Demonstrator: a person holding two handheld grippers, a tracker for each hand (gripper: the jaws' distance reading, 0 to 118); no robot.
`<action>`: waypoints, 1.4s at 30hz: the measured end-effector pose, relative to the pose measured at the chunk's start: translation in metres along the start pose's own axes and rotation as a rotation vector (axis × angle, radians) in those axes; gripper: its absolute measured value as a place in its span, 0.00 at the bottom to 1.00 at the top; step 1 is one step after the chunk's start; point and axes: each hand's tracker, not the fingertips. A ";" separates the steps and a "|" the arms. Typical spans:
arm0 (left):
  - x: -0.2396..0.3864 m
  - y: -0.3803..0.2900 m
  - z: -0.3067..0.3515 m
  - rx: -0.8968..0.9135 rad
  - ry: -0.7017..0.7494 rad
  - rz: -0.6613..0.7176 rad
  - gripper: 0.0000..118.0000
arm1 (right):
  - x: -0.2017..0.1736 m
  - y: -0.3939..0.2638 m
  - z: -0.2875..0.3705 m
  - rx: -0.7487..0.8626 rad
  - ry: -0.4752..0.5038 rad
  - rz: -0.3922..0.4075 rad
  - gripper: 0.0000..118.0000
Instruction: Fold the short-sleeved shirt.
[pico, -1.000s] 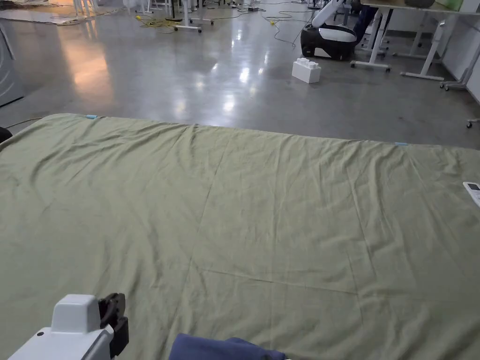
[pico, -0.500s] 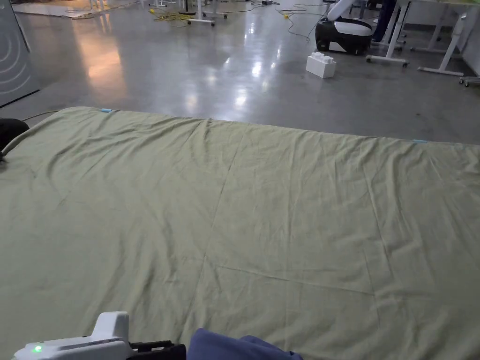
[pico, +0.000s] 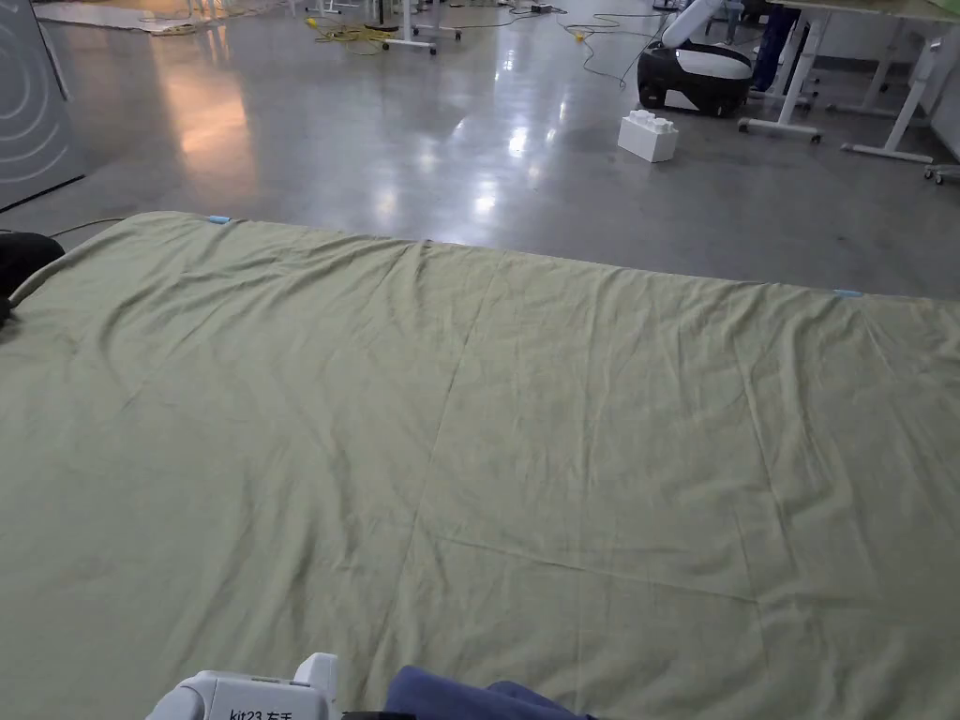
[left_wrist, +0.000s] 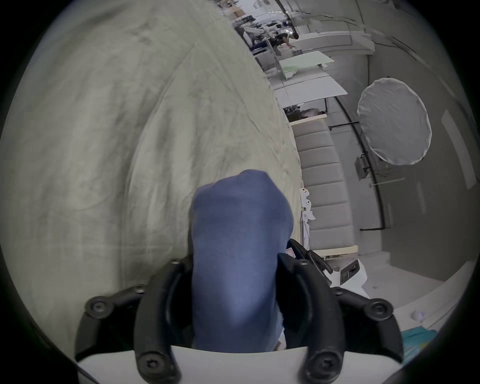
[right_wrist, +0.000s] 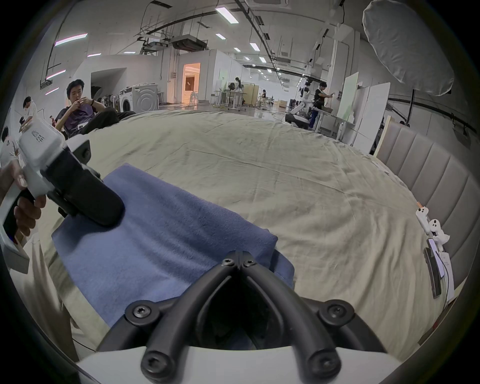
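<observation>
Shirt (right_wrist: 166, 233), soft blue cloth folded flat, lies along the bed's (pico: 469, 422) near edge. Left gripper (left_wrist: 235, 262) jaws squeeze it; right gripper (right_wrist: 240, 256) jaws are closed on it.

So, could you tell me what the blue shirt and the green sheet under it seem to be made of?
Blue shirt: probably a soft cotton knit, matte with a faintly fuzzy surface and rounded folds. Green sheet: likely thin woven cotton or a blend, matte, with sharp fold lines and fine wrinkles.

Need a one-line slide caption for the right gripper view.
Right gripper shut at the blue shirt's edge, left gripper on it, green sheet beneath.
</observation>
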 end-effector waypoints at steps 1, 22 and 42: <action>-0.004 0.001 -0.001 -0.003 -0.014 0.022 0.42 | 0.001 0.000 0.000 0.000 0.002 -0.002 0.00; 0.036 0.003 0.072 0.077 -0.124 0.010 0.19 | 0.042 0.037 0.027 0.157 -0.102 -0.095 0.00; 0.009 0.079 0.347 0.181 0.497 0.012 0.19 | 0.173 0.133 0.055 0.382 -0.314 -0.207 0.00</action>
